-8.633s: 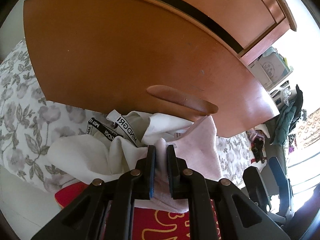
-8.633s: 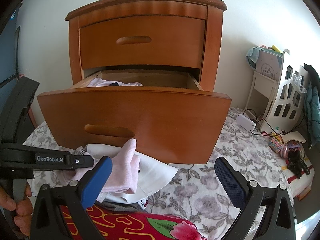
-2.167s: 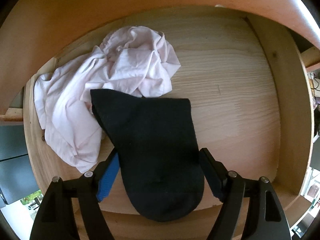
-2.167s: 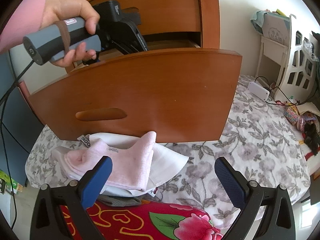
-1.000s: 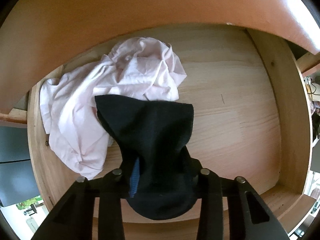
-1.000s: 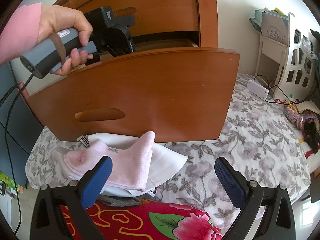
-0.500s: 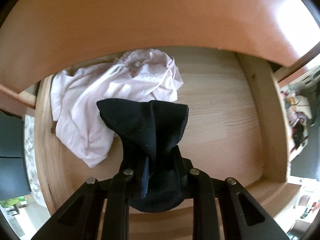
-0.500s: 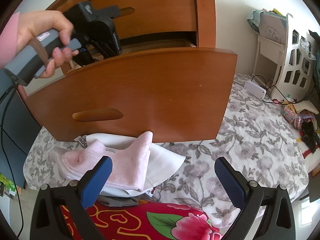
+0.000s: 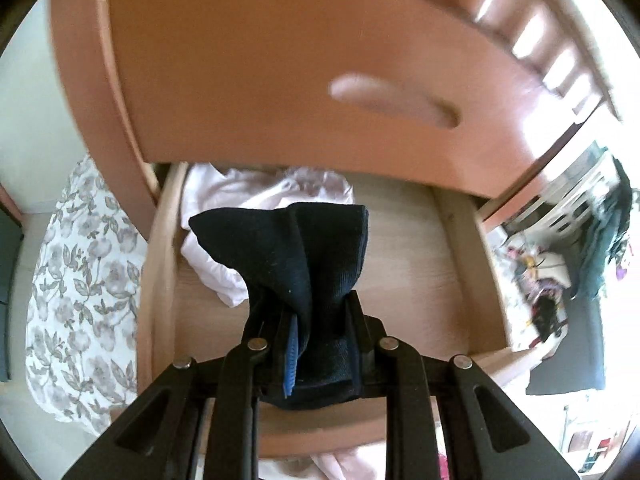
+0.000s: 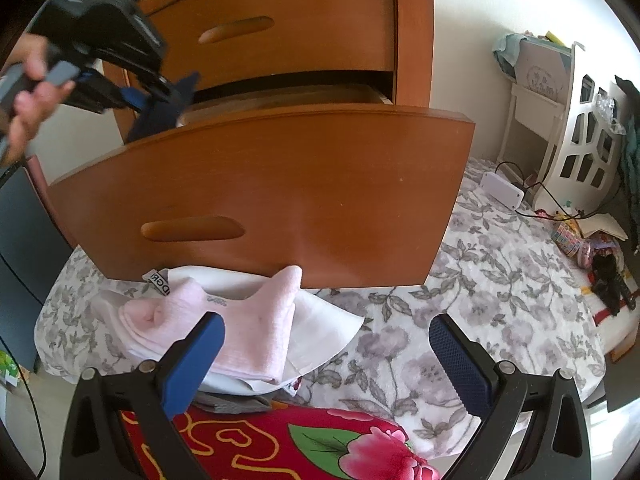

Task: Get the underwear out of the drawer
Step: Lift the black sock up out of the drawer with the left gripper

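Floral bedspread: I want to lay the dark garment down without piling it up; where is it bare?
Bare: the floral bedspread right of the white cloth, below the drawer front. Crowded: the pink sock pile at left, the clutter far right.

Black sock (image 9: 304, 248), pink sock (image 10: 248, 320), floral bedsheet (image 10: 480, 300)

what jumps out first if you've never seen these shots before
The eye goes first to the black sock bunched in the left tool, held above the open wooden drawer, with a crumpled pale pink garment lying on the drawer's floor behind it. Next comes the pile in front of the drawer: a pink sock on white cloth, with the right tool open and empty just above it.
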`<state>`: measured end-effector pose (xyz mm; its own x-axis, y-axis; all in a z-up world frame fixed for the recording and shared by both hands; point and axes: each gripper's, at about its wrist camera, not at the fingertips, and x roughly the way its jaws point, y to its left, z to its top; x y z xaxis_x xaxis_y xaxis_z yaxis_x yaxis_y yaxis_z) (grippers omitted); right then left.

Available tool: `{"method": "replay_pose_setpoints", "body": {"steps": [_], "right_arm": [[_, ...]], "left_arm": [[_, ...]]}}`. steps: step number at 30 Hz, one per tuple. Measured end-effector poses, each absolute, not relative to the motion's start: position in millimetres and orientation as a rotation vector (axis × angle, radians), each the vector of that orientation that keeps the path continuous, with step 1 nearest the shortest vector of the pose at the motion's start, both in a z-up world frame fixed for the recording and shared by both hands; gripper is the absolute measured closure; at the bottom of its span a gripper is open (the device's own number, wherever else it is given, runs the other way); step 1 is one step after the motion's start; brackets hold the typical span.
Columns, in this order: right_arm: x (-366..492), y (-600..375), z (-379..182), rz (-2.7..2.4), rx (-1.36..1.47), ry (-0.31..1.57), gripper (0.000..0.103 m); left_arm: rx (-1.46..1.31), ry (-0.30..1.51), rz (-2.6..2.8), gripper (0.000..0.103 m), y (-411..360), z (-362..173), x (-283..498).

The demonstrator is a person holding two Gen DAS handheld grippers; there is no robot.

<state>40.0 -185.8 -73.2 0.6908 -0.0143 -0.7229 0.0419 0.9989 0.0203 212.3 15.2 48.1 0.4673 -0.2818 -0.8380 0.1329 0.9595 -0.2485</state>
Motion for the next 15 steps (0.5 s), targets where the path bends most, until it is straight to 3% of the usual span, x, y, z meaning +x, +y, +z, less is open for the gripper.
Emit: {"method": "replay_pose_setpoints", "body": {"steps": [15], "right_arm": [[37.4, -178.8, -68.4, -0.049, -0.021, 0.781, 0.000]], "left_arm": [[-0.231, 0.668, -0.283, 0.081, 42.1, 106.8, 92.1]]}}
